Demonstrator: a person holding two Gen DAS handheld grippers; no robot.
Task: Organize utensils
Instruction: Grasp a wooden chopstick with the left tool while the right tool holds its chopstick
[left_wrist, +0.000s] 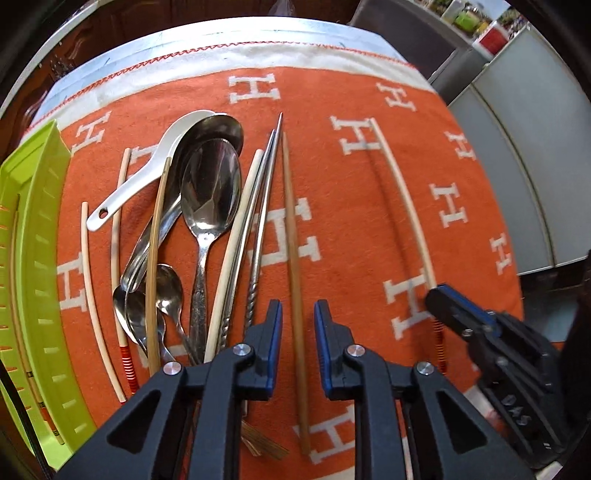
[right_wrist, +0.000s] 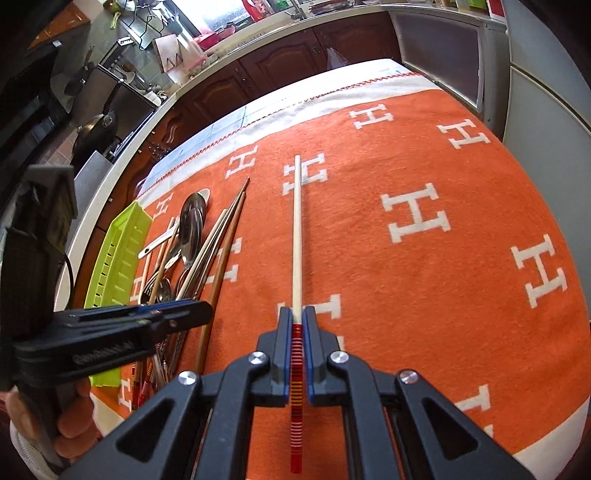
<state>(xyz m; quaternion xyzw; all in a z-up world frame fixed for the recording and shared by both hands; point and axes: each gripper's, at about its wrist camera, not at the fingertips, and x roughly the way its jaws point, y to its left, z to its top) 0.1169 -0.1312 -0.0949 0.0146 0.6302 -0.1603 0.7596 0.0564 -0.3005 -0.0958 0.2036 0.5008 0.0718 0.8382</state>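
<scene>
The right gripper (right_wrist: 296, 325) pinches a cream chopstick (right_wrist: 296, 236) at its red-striped end; the left gripper (left_wrist: 298, 325) hangs wide above a brown chopstick (left_wrist: 293, 258). Best lift level, toward the green tray (left_wrist: 40, 280).

Handle ends of the piled spoons (left_wrist: 207, 206) and pale chopsticks (left_wrist: 229, 266) pass out of sight behind the left tongs (left_wrist: 297, 347). Green tray (left_wrist: 33, 258): near end cut off by the picture's edge. Far kitchen counter (right_wrist: 207, 70): items on it too small to identify.
</scene>
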